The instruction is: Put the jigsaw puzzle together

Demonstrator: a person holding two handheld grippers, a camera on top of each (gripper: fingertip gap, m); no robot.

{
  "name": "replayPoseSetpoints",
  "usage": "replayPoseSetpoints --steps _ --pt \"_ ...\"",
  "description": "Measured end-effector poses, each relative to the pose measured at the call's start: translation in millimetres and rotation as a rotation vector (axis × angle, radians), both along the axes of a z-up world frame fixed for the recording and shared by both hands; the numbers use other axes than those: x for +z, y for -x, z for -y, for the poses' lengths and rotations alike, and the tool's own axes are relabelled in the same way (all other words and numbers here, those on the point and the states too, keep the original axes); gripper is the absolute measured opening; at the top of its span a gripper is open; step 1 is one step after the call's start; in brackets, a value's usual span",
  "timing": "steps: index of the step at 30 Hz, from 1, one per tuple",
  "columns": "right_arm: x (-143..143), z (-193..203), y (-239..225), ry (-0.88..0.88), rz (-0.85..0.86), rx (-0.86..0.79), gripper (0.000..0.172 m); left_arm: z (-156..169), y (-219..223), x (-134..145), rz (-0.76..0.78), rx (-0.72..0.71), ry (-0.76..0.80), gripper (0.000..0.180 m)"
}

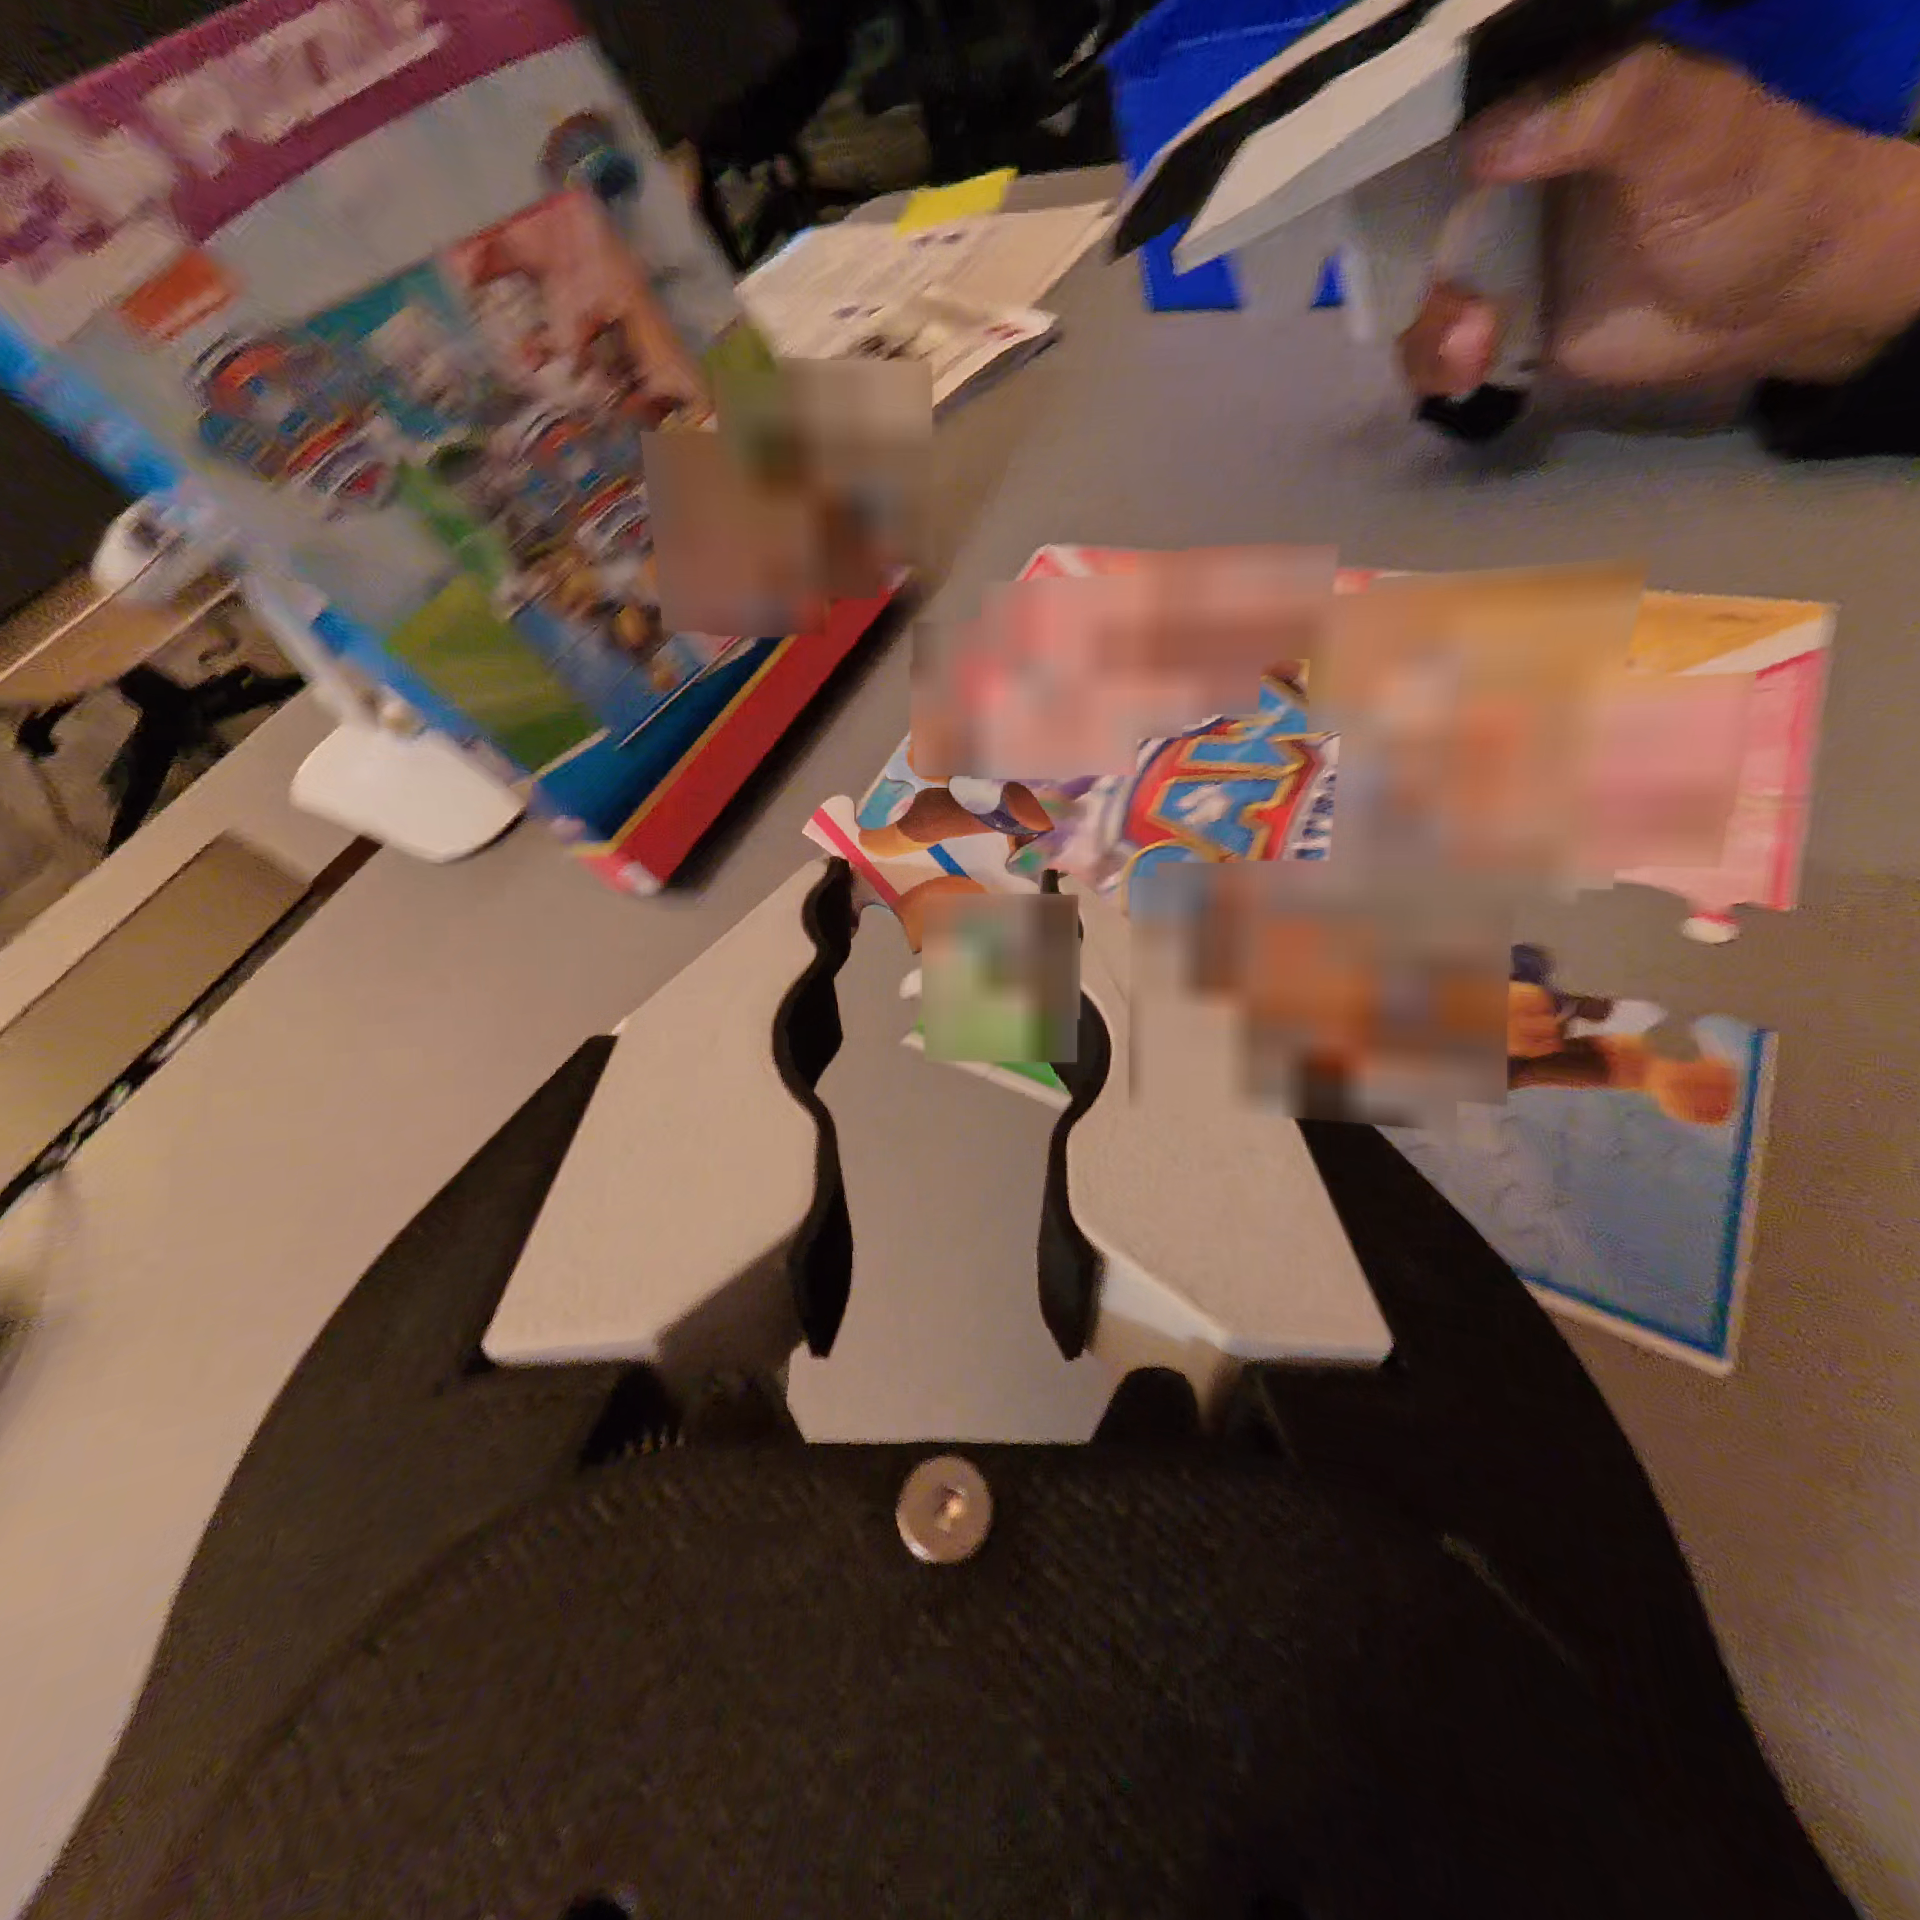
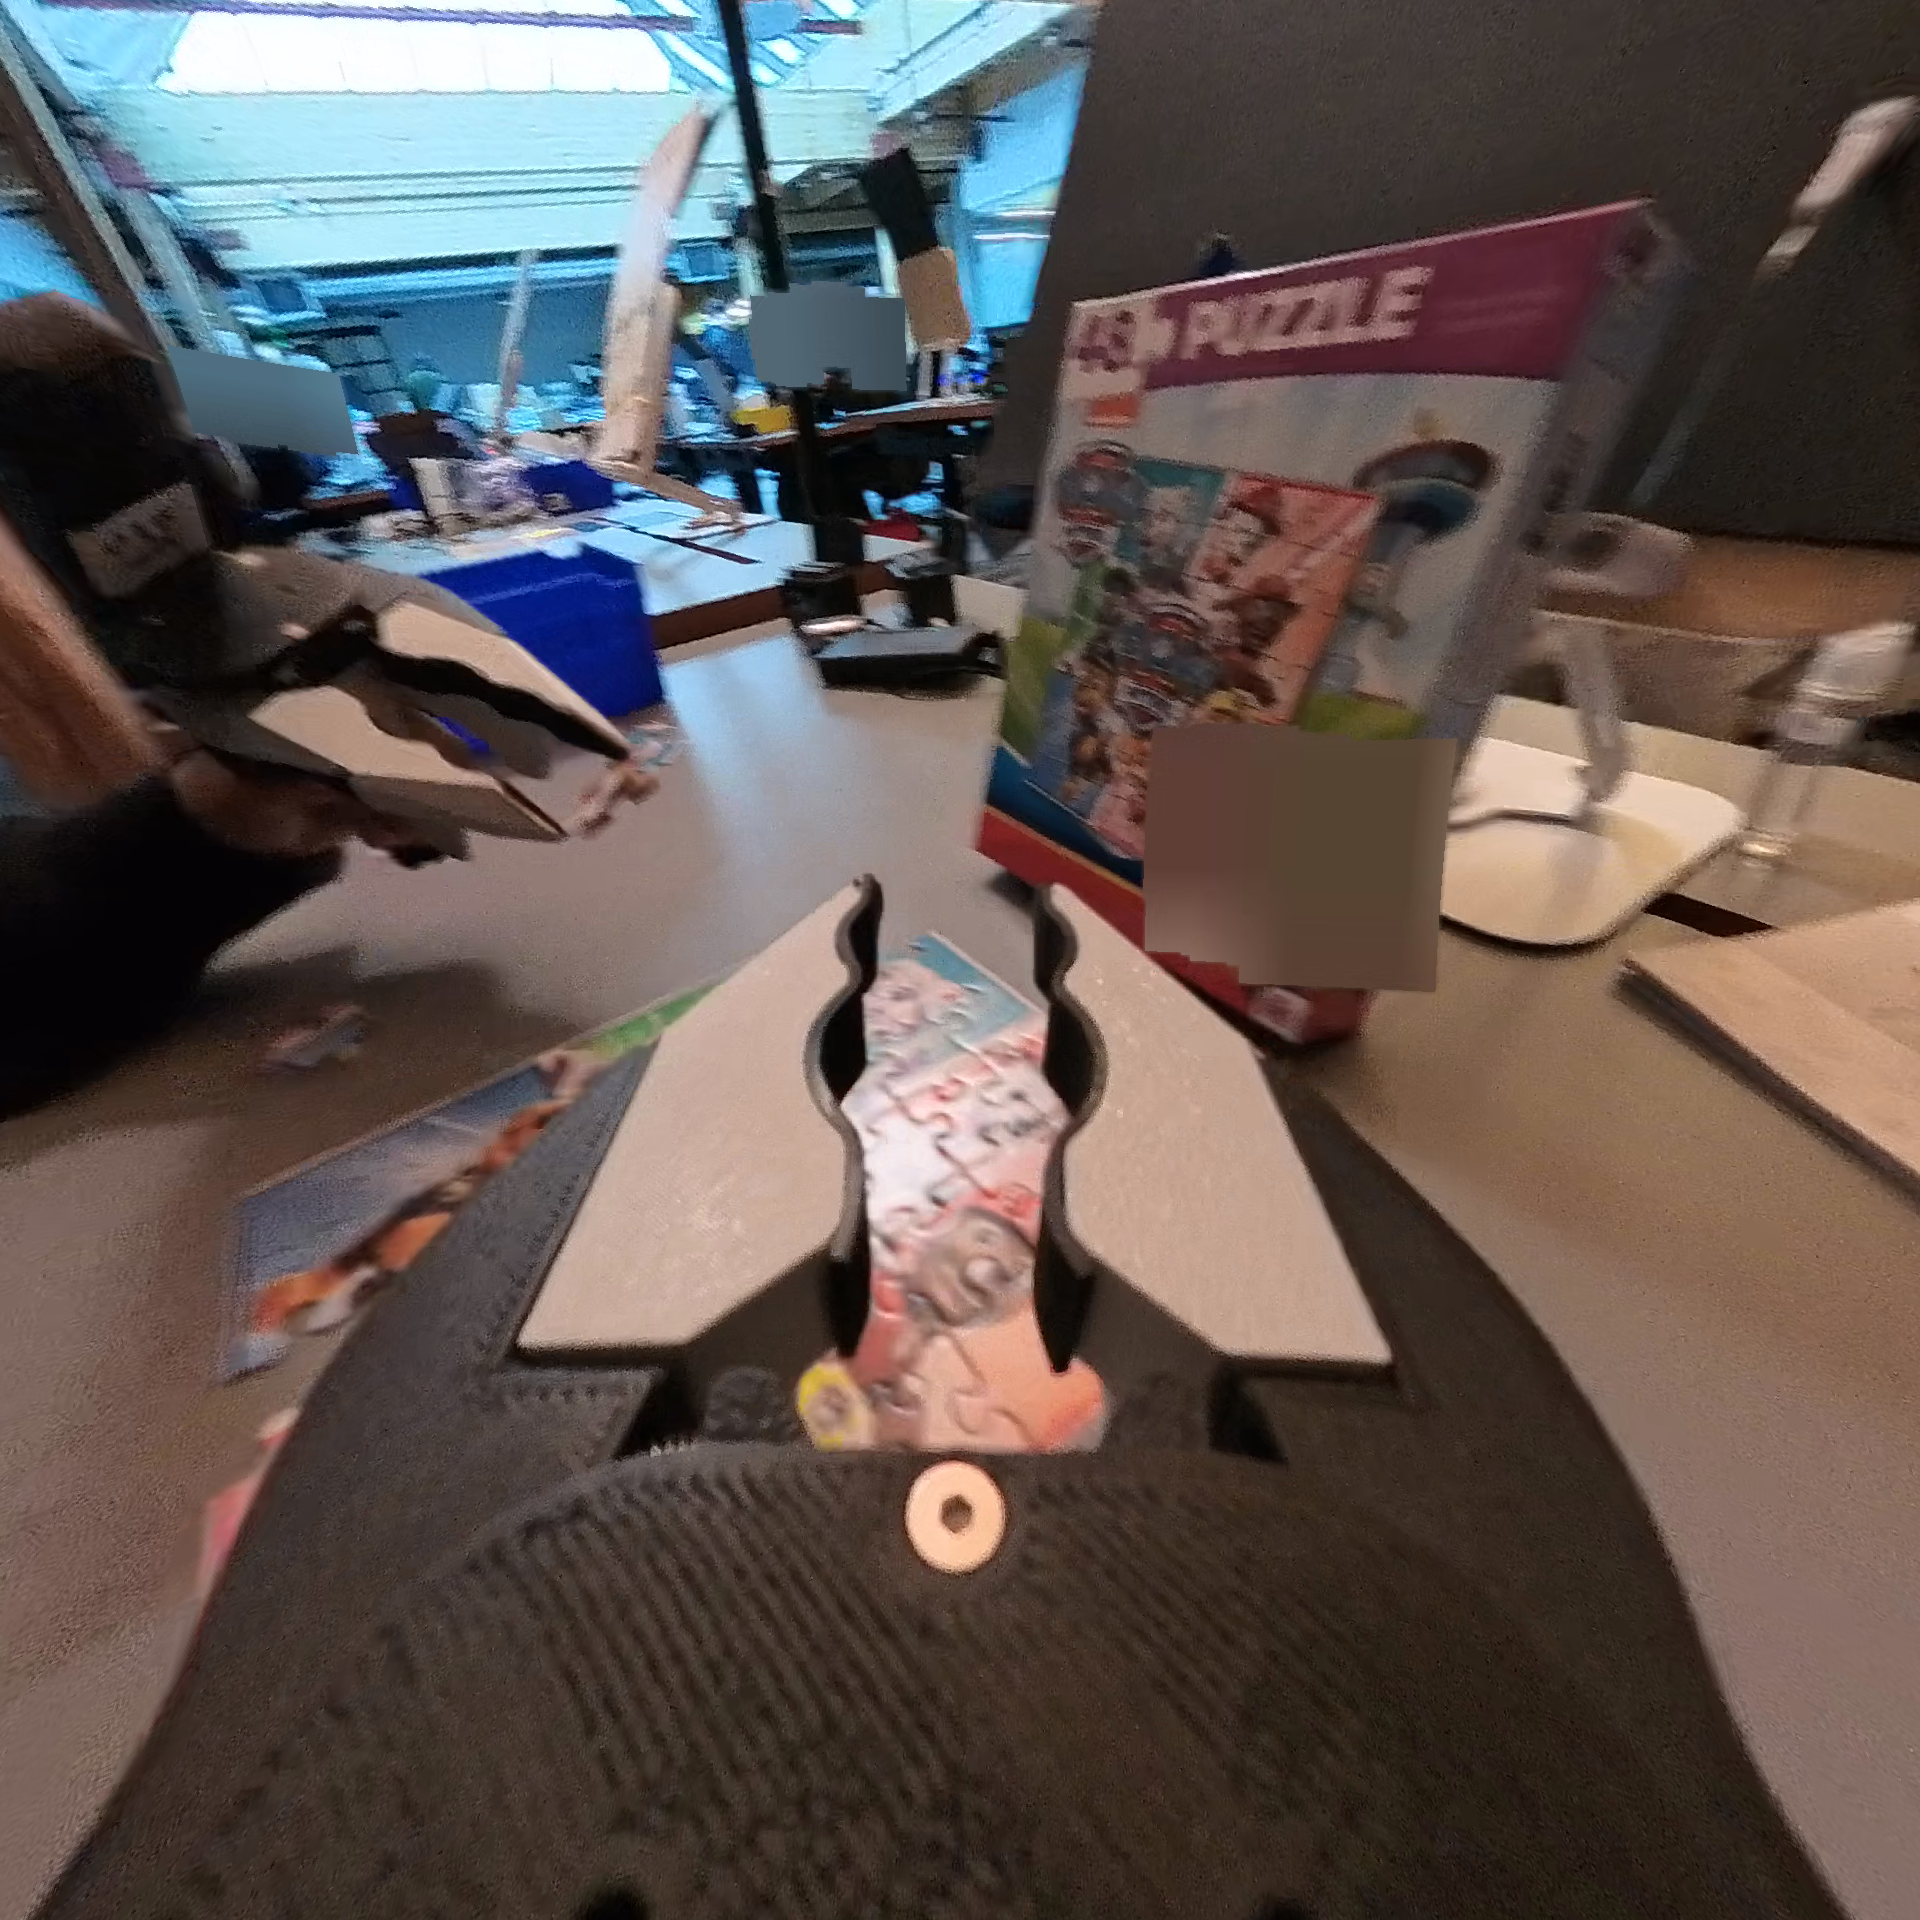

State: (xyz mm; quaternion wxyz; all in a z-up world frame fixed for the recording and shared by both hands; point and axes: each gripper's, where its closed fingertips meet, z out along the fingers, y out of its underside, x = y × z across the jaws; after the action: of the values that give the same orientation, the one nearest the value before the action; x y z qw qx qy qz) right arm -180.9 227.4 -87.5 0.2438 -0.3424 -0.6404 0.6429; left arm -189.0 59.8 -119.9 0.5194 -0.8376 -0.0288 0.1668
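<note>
Left wrist view: the left gripper (image 1: pixel 940 894) pinches a loose puzzle piece (image 1: pixel 883 862) across its fingertips. The piece lies crosswise to the fingers. Just ahead of it and to the gripper's right, the assembled puzzle (image 1: pixel 1621 1174) lies flat on the grey table (image 1: pixel 1195 436). A puzzle box (image 1: pixel 416 416) stands ahead to the left. The right gripper (image 1: pixel 1143 223), held in a hand (image 1: pixel 1683 229), is far ahead and high on the right.

The right wrist view adds what the left cannot. It shows the left gripper from the side, with its piece (image 2: pixel 618 795) lifted clear of the table. The right gripper (image 2: pixel 951 904) has its own fingers spread and holds nothing. They hang directly over the puzzle, so this gripper is the nearer one to it. Another stray piece (image 2: pixel 312 1039) lies on the table to its left.
</note>
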Motion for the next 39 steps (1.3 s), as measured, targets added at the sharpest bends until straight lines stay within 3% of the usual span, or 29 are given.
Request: replayPoseSetpoints --steps 6,14,20,24,30,39 --pt "-2 63 -30 0.176 0.193 0.308 0.047 -44 -42 -8 -0.091 -0.114 0.074 0.036" --pt "-27 85 -43 0.185 0.38 0.437 0.049 -65 -59 -8 -0.085 -0.166 0.038 0.035" --pt "-35 96 -51 0.22 0.453 0.525 0.031 -68 -64 -14 -0.072 -0.192 0.044 0.035" --pt "-39 99 -56 0.196 0.461 0.56 0.004 -68 -64 -16 -0.056 -0.197 0.036 0.035" --pt "-39 94 -52 0.19 0.455 0.531 0.0 -67 -61 -7 0.025 -0.187 -0.05 0.041" --pt "-30 86 -49 0.186 0.4 0.488 0.0 -63 -46 -5 0.27 -0.133 -0.178 0.043"
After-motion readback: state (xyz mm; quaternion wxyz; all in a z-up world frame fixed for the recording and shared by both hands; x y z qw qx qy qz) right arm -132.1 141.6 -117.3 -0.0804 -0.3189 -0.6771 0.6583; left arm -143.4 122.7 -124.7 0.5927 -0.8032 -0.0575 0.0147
